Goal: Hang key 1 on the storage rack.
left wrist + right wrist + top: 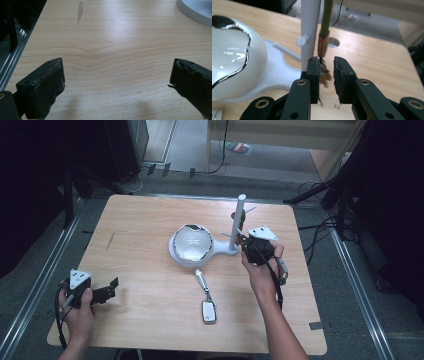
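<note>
My right tongs (327, 75) stand narrowly parted at the foot of the white post (310, 30), with the frayed tip of a green-and-brown cord (323, 42) hanging just between the pads; I cannot tell whether they pinch it. The post rises right beside my left pad and crowds it. The white dome on its base (192, 244) sits close by, and a silver key fob (208, 310) lies nearer me. My left tongs (117, 82) gape wide over bare bench (107, 50).
</note>
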A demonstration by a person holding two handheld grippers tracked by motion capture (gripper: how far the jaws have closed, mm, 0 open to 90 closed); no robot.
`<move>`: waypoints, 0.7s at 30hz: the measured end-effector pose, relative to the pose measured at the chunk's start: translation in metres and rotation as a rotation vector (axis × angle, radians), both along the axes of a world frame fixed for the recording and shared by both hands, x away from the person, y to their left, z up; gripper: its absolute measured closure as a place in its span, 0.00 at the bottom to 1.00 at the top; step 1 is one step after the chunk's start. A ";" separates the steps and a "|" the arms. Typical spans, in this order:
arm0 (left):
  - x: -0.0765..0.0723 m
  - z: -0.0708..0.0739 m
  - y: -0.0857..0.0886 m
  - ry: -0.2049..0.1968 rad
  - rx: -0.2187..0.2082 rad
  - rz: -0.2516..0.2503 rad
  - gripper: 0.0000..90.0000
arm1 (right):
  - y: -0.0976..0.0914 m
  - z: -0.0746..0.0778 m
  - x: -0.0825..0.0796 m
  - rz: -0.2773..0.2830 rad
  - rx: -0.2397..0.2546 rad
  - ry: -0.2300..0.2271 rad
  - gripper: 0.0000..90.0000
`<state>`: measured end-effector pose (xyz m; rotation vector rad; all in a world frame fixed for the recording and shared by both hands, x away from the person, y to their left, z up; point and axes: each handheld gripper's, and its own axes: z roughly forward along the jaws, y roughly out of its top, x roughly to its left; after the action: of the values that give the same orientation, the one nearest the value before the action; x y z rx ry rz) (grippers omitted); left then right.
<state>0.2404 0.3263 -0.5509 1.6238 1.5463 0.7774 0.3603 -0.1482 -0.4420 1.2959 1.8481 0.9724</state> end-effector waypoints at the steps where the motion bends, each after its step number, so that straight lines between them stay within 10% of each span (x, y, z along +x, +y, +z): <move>1: 0.000 0.000 0.000 0.000 0.000 0.000 0.00 | 0.000 0.000 -0.001 0.001 -0.001 0.022 0.83; 21: 0.000 0.000 0.000 -0.001 -0.002 -0.003 0.00 | -0.001 -0.009 -0.012 0.084 -0.135 0.216 0.63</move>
<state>0.2402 0.3265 -0.5509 1.6233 1.5430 0.7750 0.3483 -0.1493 -0.4508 1.2916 2.1087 0.7586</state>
